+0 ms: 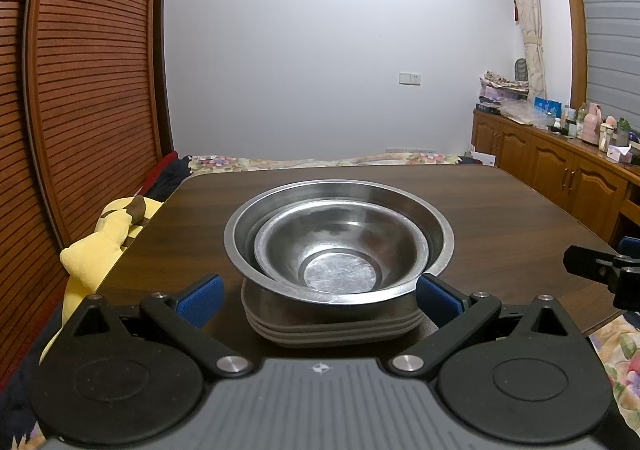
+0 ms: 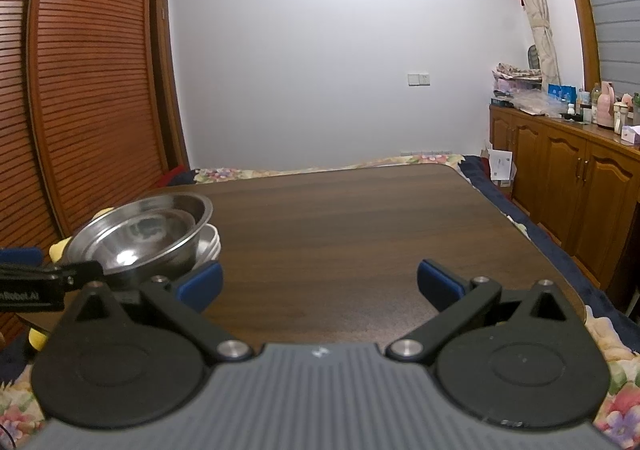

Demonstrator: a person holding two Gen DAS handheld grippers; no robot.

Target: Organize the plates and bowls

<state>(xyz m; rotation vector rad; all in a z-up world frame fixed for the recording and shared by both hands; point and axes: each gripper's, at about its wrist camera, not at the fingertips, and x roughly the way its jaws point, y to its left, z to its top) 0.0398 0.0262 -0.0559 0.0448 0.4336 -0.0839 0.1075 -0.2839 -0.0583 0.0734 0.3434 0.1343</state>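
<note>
Two nested steel bowls, a large one (image 1: 436, 234) with a smaller one (image 1: 340, 246) inside, sit on a stack of grey plates (image 1: 332, 328) on the dark wooden table (image 1: 500, 218). My left gripper (image 1: 319, 296) is open, its blue pads on either side of the stack's near edge, holding nothing. In the right wrist view the same bowls (image 2: 140, 234) and plates (image 2: 210, 246) stand at the left. My right gripper (image 2: 319, 282) is open and empty over bare table (image 2: 360, 218), to the right of the stack.
A yellow plush toy (image 1: 100, 246) lies off the table's left edge. A flowered bed cover (image 1: 320, 161) is behind the table. Wooden cabinets (image 2: 568, 186) with bottles and clutter run along the right. A slatted wardrobe (image 1: 88, 70) is on the left.
</note>
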